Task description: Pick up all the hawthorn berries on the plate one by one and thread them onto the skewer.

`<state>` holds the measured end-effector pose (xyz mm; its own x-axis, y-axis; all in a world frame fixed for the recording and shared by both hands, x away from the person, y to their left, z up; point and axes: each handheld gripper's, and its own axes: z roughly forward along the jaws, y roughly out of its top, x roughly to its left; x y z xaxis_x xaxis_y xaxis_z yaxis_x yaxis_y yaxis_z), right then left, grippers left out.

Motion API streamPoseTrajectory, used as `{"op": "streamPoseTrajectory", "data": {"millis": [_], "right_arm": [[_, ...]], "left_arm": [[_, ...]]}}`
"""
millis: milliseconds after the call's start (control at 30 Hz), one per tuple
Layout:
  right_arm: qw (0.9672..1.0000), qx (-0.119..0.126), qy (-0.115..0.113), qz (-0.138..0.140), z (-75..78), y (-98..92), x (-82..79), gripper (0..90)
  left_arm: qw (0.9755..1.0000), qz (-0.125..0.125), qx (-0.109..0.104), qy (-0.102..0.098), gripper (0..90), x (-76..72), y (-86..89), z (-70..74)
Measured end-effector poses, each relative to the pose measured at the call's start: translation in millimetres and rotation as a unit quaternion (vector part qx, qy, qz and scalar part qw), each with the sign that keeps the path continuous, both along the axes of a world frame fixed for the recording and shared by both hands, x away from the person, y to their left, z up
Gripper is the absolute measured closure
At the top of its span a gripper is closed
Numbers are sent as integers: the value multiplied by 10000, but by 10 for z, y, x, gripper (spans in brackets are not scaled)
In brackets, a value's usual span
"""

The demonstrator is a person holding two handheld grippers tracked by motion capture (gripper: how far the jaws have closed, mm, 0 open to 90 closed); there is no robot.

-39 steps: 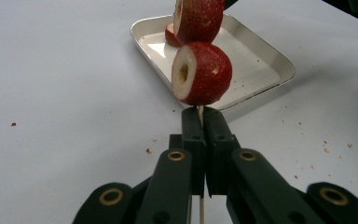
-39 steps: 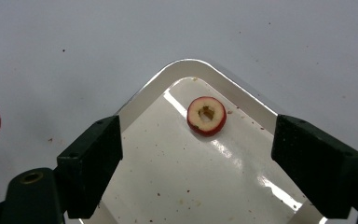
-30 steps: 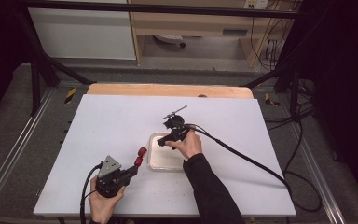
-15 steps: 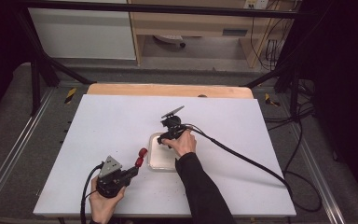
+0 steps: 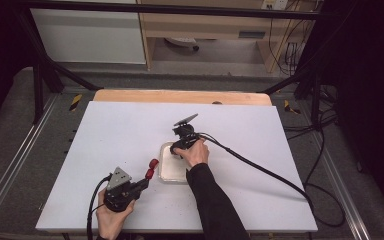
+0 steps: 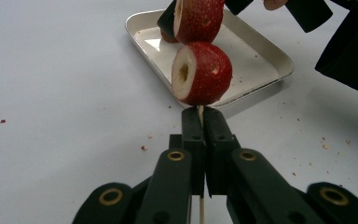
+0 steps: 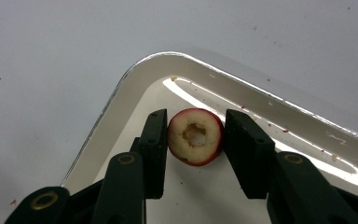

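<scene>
Evidently the right claw [image 7: 195, 140] grips a cored fruit [image 7: 195, 136] inside the tray [image 5: 166, 172] mid-desk; squeezing harder could split it. Nearer left, the left claw [image 6: 200, 122] pinches a skewer [image 6: 200, 212] carrying two fruits [image 6: 200, 72]; tilting might slide them off.
</scene>
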<state>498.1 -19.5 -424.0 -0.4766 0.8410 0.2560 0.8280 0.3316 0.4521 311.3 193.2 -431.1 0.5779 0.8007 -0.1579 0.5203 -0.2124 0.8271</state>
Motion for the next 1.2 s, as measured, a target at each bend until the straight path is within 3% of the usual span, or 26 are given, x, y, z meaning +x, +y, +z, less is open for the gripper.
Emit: {"op": "streamPoseTrajectory", "data": {"millis": [200,400,500,667,733,867,1100,1167,1200], "right_arm": [[9995,149,-249,84,134,-45,-81,610],[9964,577,-606,92,345,-247,-246,610],[9925,940,-776,74,418,-404,-351,610],[9782,1675,-1225,-4,479,-653,-555,610],[9695,2009,-1401,-68,474,-749,-628,610],[9491,2596,-1765,-252,422,-919,-749,610],[9184,3173,-2317,-468,317,-1070,-872,610],[9116,3243,-2483,-467,298,-1071,-906,610],[9101,3267,-2514,-415,294,-1065,-923,610]], "left_arm": [[10000,17,-3,-20,882,-5,-11,3],[10000,7,-14,-53,882,-15,-87,12],[9999,12,-56,-92,882,-24,-149,13],[9998,-30,-181,-114,881,-48,-302,11],[9997,-64,-210,-131,881,-62,-372,9],[9994,-102,-306,-96,881,-81,-504,3],[9986,-105,-517,-15,881,-81,-689,14],[9983,-123,-566,18,881,-79,-739,26],[9982,-138,-586,19,881,-77,-760,34]]}}
